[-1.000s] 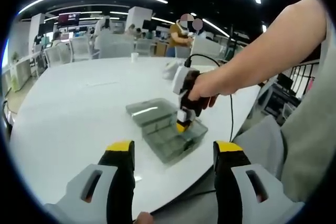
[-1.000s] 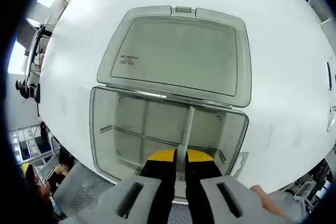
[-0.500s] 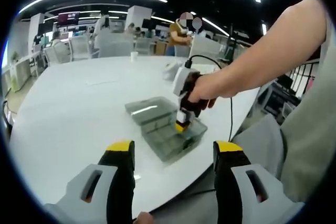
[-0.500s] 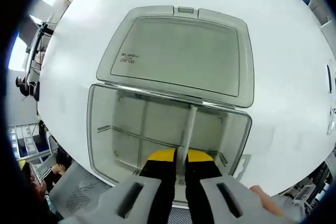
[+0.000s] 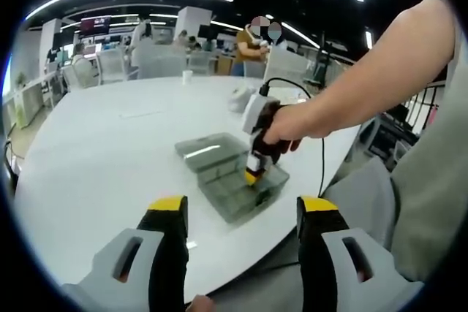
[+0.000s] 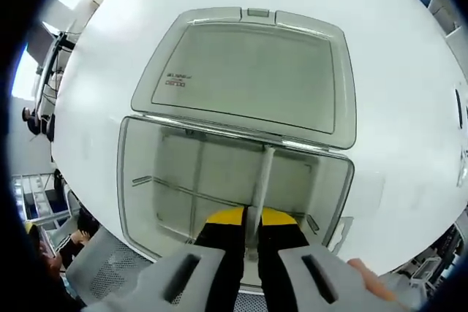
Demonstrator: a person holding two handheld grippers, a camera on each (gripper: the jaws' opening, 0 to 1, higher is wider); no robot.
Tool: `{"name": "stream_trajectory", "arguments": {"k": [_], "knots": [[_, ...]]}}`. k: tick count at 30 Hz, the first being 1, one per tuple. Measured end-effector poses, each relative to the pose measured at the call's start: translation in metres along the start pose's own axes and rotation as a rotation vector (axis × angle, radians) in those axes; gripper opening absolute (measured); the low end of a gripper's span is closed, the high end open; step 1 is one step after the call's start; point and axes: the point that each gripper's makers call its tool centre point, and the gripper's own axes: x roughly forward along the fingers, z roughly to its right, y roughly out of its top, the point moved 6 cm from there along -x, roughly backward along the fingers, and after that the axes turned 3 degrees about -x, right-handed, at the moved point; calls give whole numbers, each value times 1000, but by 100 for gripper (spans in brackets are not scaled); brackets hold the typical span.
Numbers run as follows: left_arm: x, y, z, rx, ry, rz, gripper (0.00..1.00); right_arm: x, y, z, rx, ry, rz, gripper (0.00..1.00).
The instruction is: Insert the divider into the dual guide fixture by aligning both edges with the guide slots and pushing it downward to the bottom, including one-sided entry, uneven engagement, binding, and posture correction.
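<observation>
Boxes: one clear lidded box (image 6: 234, 180), lid (image 6: 248, 78) open at 12 o'clock
Dividers: one white divider (image 6: 261, 177) upright inside
Lid writing: unreadable
Right tool (image 6: 248, 218): clamped on divider
Left tool (image 5: 241, 210): wide, over tabletop (image 5: 110, 151)

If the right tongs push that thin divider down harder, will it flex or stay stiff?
The divider is a thin, pale strip pinched by the right tongs, so it probably bows if it binds. The clear box looks light, with its lid open flat behind; off-centre pushing might slide it.
</observation>
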Motion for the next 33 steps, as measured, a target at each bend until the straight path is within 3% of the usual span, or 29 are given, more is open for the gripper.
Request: {"name": "stream_trajectory", "arguments": {"k": [16, 33], "knots": [[-4, -1, 2, 9, 7, -9, 58, 1, -1, 0, -22, -29, 45, 0], [-12, 1, 10, 37, 14, -21, 58, -1, -1, 4, 34, 54, 63, 4]]}}
